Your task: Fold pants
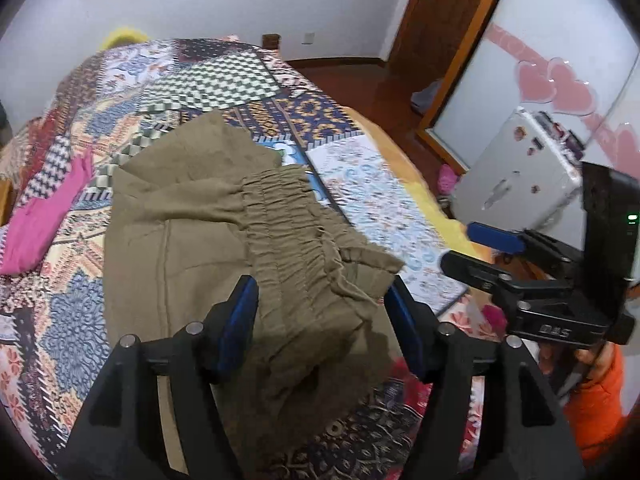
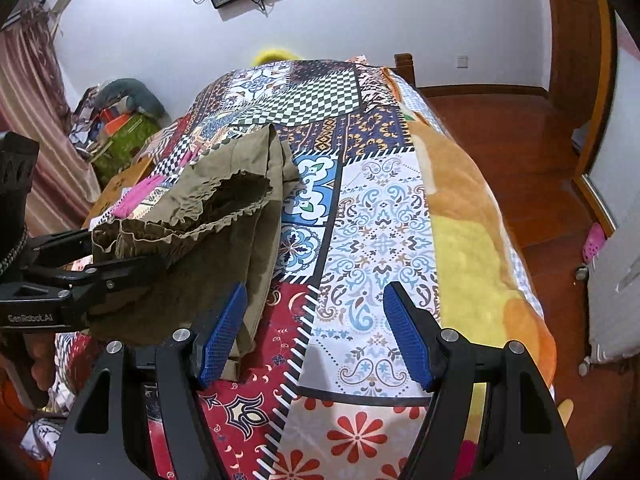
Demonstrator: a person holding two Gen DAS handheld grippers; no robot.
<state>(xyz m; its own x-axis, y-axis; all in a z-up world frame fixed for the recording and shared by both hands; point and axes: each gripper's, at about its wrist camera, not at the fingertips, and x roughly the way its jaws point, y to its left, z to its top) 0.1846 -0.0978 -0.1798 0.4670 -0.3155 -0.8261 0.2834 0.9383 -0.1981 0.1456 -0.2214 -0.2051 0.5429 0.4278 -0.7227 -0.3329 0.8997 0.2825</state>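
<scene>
Olive-green pants (image 1: 208, 232) lie folded on the patchwork bedspread (image 1: 192, 80), elastic waistband (image 1: 296, 236) toward me. My left gripper (image 1: 320, 300) is open, its blue pads on either side of the waistband end, just above the cloth. In the right wrist view the pants (image 2: 224, 216) lie at the left, with the left gripper (image 2: 100, 256) at the frilled waist opening. My right gripper (image 2: 312, 312) is open and empty over the bedspread (image 2: 380, 220), to the right of the pants. It also shows in the left wrist view (image 1: 472, 248) at the right.
A pink garment (image 1: 44, 216) lies on the bed's left side. The bed's right edge drops to a wooden floor (image 2: 520, 140). A white suitcase (image 1: 516, 172) stands by the sliding door. Clutter (image 2: 116, 124) sits by the curtain at the left.
</scene>
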